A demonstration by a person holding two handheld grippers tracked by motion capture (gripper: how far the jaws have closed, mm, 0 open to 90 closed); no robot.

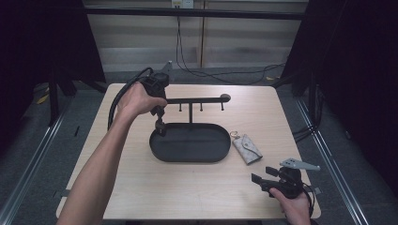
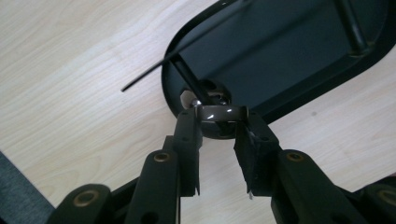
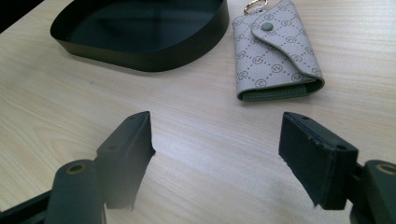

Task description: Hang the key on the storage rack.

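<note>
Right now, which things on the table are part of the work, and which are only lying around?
In use:
- left gripper, shut on the ring
- black tray stand, with its hook bar
- likely the key pouch, lying ahead of the open right gripper

Lying about:
- cables on the floor behind the table

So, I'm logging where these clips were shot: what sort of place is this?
Probably a recording lab or studio: a lone wooden table hemmed by black curtains, with cables trailing on the grey floor behind it.
</note>
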